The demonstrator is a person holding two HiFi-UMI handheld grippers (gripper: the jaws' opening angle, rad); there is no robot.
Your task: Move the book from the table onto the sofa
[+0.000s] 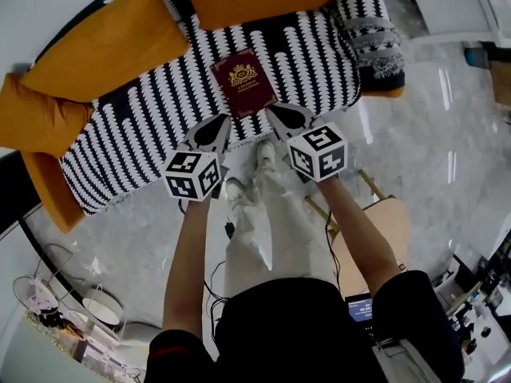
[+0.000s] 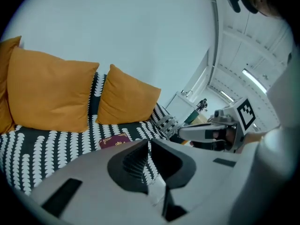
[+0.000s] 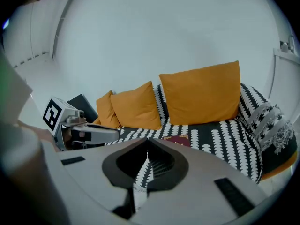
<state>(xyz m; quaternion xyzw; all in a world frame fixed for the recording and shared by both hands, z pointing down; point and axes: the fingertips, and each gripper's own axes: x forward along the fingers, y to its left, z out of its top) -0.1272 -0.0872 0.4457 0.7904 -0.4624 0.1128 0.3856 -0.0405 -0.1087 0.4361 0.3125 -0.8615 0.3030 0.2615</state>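
The book [image 1: 243, 82], dark red with a gold crest on its cover, lies flat on the seat of the sofa [image 1: 152, 146], which wears a black-and-white patterned cover. It sits toward the seat's front edge, in front of the gap between two orange cushions [image 1: 108, 46] that lean against the back. Neither gripper touches it. The left gripper [image 1: 214, 128] and the right gripper [image 1: 287, 118] are held side by side over the sofa's front edge, their tips pointing at the book from either side and clear of it. In the left gripper view the fingers [image 2: 129, 163] are closed together with nothing between them, and the book shows beyond them on the seat. In the right gripper view the fingers [image 3: 164, 165] are likewise pressed shut and empty. The person stands on a pale glossy floor [image 1: 415, 158] close against the sofa.
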